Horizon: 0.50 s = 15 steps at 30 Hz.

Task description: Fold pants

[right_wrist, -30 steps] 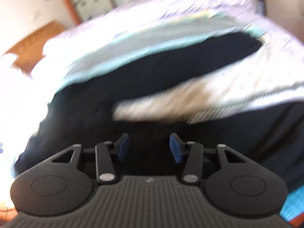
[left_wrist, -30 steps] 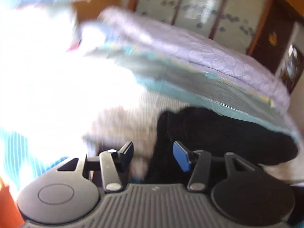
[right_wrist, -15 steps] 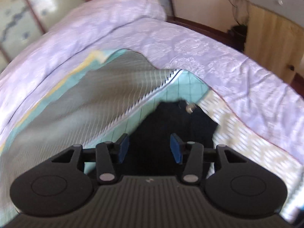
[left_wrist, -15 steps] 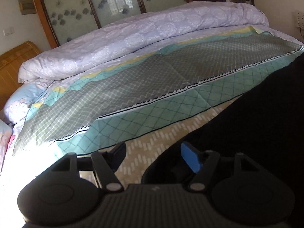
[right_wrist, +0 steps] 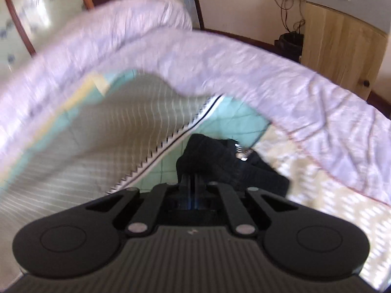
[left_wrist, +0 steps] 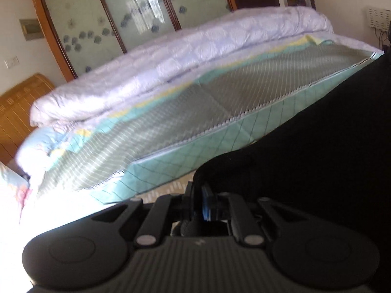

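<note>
- Pants, black, lie on the bed, on its patterned sheet just beside the rolled lilac quilt.
- Left gripper: fingers together, clamped on an edge of the black cloth.
- Right gripper: fingers pressed together on the pants near a small metal fastener, below the quilt.

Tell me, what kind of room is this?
Most likely a bedroom. There is a bed with a patterned green sheet, a rolled lilac quilt along its far side, and a wardrobe with frosted sliding doors behind it. Black pants lie on the bed.
</note>
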{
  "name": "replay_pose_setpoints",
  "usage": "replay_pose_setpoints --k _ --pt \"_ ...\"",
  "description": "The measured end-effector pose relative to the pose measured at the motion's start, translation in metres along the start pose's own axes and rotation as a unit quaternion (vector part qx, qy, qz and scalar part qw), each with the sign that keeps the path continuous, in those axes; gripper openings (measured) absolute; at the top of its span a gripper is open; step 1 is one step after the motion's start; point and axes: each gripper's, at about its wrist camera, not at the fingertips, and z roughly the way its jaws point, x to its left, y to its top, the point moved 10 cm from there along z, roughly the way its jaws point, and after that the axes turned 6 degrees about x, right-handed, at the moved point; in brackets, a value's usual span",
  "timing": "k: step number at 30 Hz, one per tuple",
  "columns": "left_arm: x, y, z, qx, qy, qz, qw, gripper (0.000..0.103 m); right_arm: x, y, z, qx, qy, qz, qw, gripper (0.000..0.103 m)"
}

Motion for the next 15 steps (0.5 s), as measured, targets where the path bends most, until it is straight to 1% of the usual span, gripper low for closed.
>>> replay_pose_setpoints --k 3,7,10,12,14,15 --pt "-0.003 -0.005 -0.055 -0.02 0.001 0.01 0.9997 0.006 -0.031 -0.005 -0.058 -0.001 0.046 0.028 0.999 0.005" --pt "-0.008 -0.031 -0.127 -0.045 0.006 0.005 0.999 0.006 -0.086 -0.028 -0.136 -0.011 0.098 0.048 0.994 0.005" --pt "-0.018 -0.07 -0.176 -0.053 -0.002 -0.002 0.9986 0.006 -0.144 -0.063 -0.186 -0.01 0.133 0.067 0.989 0.005" --pt "-0.029 -0.102 -0.2 -0.052 -0.008 0.003 0.9986 0.007 -0.189 -0.091 -0.209 -0.012 0.145 0.076 0.986 0.005" --pt "-0.044 -0.141 -0.213 -0.035 -0.025 -0.002 0.9991 0.007 -0.236 -0.123 -0.219 -0.012 0.144 0.092 0.985 0.005" --pt "-0.053 -0.162 -0.215 -0.015 -0.037 -0.004 0.9992 0.007 -0.259 -0.142 -0.218 -0.007 0.136 0.102 0.985 0.006"
